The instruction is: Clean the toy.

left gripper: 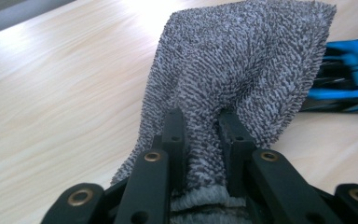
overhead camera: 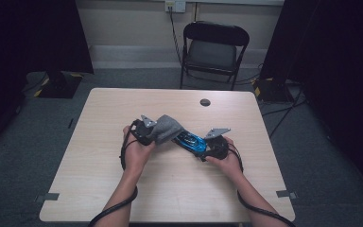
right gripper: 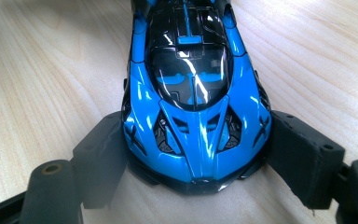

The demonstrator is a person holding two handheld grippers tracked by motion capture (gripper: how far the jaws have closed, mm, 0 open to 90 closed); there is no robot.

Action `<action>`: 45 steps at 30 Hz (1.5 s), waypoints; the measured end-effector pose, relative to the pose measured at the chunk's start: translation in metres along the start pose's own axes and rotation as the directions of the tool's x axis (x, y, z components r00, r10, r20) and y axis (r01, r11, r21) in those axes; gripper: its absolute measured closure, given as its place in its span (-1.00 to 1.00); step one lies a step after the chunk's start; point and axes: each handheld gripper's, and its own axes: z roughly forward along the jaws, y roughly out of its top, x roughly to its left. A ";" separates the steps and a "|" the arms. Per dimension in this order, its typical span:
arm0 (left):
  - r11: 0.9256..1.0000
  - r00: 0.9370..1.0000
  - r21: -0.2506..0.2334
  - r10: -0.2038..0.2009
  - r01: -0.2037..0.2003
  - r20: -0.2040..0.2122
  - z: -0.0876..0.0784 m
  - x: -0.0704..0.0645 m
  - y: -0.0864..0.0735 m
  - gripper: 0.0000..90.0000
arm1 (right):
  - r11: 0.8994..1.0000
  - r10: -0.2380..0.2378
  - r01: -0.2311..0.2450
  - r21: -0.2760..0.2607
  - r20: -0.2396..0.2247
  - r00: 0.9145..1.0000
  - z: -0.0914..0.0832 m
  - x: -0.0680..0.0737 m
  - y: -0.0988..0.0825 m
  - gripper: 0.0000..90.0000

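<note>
Here, nubby grey cloth [left gripper: 242,70], glossy blue car [right gripper: 196,98].

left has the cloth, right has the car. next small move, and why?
Probably bring the grey cloth down onto the blue toy car and start a wiping stroke. The left gripper is shut on a bunch of the cloth, whose free end hangs just beside the car. The right gripper clamps the car's end from both sides on the table, so it looks steadied for wiping.

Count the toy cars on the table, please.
1. A blue toy car lies on the table, its nose between the pads of the right tool. A grey cloth covers its far end, so something small could be hidden beneath.
</note>
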 end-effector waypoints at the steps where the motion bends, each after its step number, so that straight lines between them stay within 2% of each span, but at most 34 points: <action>1: 1.000 1.000 -0.004 0.006 -0.006 0.011 0.000 -0.005 0.002 0.68 | 1.000 0.000 0.000 0.000 0.000 1.000 0.000 0.000 0.000 -0.47; 3: 1.000 1.000 -0.007 0.013 -0.012 0.018 0.001 -0.009 0.004 0.68 | 1.000 0.000 0.000 0.000 0.000 1.000 0.000 0.000 0.000 -0.47; 4: 0.999 0.999 -0.008 0.035 -0.035 0.030 0.002 -0.017 0.006 0.68 | 1.000 0.000 0.000 0.000 0.000 1.000 0.000 0.000 0.000 -0.47; 10: 0.996 0.994 0.000 0.089 -0.089 0.071 0.012 -0.042 0.009 0.68 | 1.000 0.000 0.000 0.000 0.000 1.000 0.000 0.000 0.000 -0.47; 14: 0.992 0.989 0.012 0.123 -0.124 0.084 0.019 -0.055 0.012 0.68 | 1.000 0.000 0.000 0.000 0.000 1.000 0.000 0.000 0.000 -0.47; 16: 0.991 0.988 0.019 0.130 -0.132 0.086 0.020 -0.058 0.012 0.68 | 1.000 0.000 0.000 0.000 0.000 1.000 0.000 0.000 0.000 -0.47; 18: 0.987 0.983 0.023 0.155 -0.158 0.099 0.025 -0.067 0.014 0.67 | 1.000 -0.002 0.002 -0.001 0.001 1.000 0.000 0.000 0.000 -0.48; 20: 0.987 0.982 0.022 0.159 -0.162 0.106 0.027 -0.070 0.015 0.67 | 1.000 -0.001 0.001 -0.001 0.001 1.000 0.000 0.000 0.000 -0.47; 21: 0.983 0.977 0.026 0.177 -0.181 0.118 0.029 -0.074 0.016 0.67 | 1.000 -0.001 0.001 -0.001 0.001 1.000 0.000 0.000 0.000 -0.47; 22: 0.983 0.975 0.022 0.177 -0.181 0.134 0.031 -0.077 0.016 0.66 | 1.000 -0.001 0.001 -0.001 0.001 1.000 0.000 0.000 0.000 -0.47; 27: 0.977 0.968 0.036 0.205 -0.212 0.143 0.037 -0.083 0.017 0.65 | 1.000 0.000 0.000 -0.002 0.001 1.000 0.000 0.000 0.000 -0.47; 33: 0.981 0.971 0.035 0.183 -0.191 0.155 0.039 -0.080 0.017 0.60 | 1.000 0.000 0.000 -0.002 0.001 1.000 0.000 0.000 0.000 -0.47; 34: 0.983 0.973 0.037 0.170 -0.177 0.157 0.041 -0.079 0.017 0.60 | 1.000 -0.001 0.001 -0.001 0.001 1.000 0.000 0.000 0.000 -0.47; 39: 0.983 0.974 0.049 0.167 -0.177 0.150 0.044 -0.077 0.017 0.65 | 1.000 -0.001 0.001 -0.001 0.001 1.000 0.000 0.000 0.000 -0.47; 41: 0.984 0.978 0.053 0.162 -0.170 0.131 0.043 -0.075 0.019 0.66 | 1.000 -0.002 0.002 -0.001 0.001 1.000 0.000 0.000 0.000 -0.47; 45: 0.983 0.981 0.058 0.165 -0.172 0.100 0.042 -0.070 0.021 0.66 | 1.000 -0.001 0.001 -0.001 0.001 1.000 0.000 0.000 0.000 -0.47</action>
